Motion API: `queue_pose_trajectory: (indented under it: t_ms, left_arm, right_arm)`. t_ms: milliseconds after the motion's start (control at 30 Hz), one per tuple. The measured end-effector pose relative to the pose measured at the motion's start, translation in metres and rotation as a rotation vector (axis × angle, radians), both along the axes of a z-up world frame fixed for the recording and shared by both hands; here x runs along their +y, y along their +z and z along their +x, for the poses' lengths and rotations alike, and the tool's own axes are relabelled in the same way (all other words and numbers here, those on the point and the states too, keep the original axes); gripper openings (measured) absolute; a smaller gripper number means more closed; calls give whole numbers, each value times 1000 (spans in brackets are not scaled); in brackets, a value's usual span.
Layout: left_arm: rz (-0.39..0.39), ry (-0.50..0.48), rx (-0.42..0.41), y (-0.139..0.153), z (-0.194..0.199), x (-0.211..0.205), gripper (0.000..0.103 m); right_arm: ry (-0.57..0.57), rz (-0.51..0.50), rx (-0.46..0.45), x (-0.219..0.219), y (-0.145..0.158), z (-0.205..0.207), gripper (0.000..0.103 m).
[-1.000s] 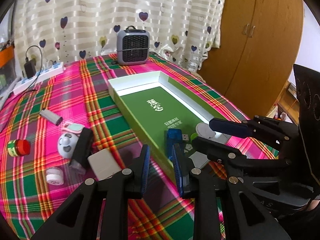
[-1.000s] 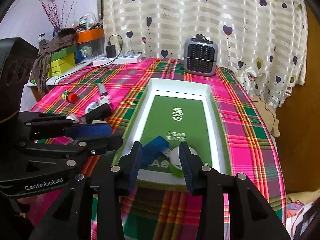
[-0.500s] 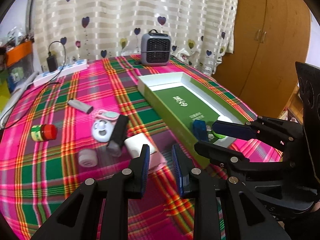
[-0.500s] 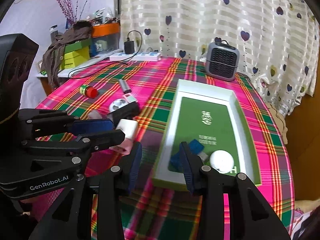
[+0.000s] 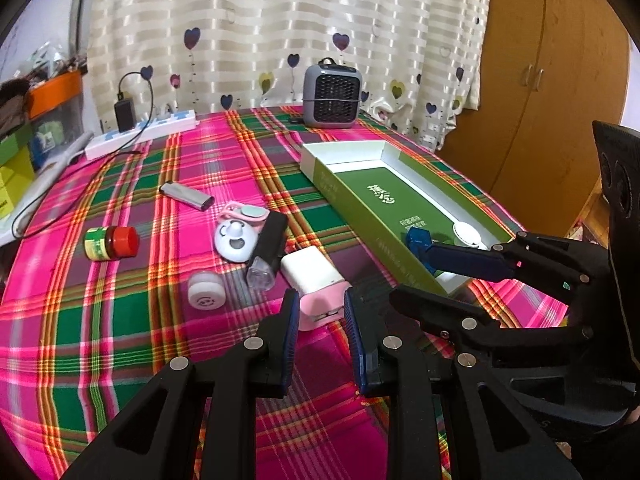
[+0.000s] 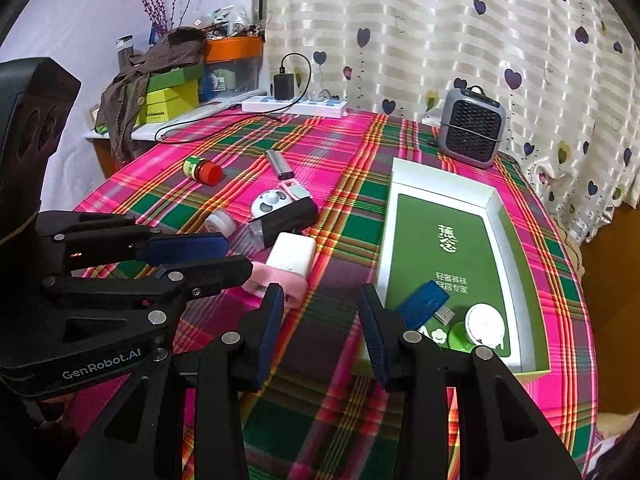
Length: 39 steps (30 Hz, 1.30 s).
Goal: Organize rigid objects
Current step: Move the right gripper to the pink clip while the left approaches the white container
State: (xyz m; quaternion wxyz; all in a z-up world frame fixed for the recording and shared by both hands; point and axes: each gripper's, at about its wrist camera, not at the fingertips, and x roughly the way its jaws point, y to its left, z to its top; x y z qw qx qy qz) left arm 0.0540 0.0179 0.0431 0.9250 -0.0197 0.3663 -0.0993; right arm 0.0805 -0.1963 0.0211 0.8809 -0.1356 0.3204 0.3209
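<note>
Both grippers hover empty over the plaid bench, left gripper [image 5: 320, 316] jaws narrow and right gripper [image 6: 322, 312] jaws parted; the pink-and-white charger [image 5: 314, 286] lies at twelve o'clock ahead, needing wider jaws to straddle it squarely before boxing it in the green tray [image 5: 440, 184].

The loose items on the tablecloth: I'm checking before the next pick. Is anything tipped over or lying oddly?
Yes. The red-capped jar lies on its side. The black tube lies partly on the round white gadget, its clear end beside the white-and-pink block. Nothing looks spilled or broken. The green box sits flat.
</note>
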Motion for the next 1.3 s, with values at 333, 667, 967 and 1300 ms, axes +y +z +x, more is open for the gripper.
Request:
queue_pose_trajectory:
  t_ms: [333,667,967,1300]
  left_arm:
    - [1,13,9,-2,-3,5,22]
    - [1,35,7,-3,-4,14,22]
    - [6,93,2,-7,-7,36,28]
    - [10,130,16,-14,5,52,34]
  right_arm:
    - [9,-22,-1,7,-1,-2,40]
    - [29,-31,4,15,-4,-1,40]
    - [35,-22,21,17,-7,2,40]
    - [55,-14,46,22,-13,4,40]
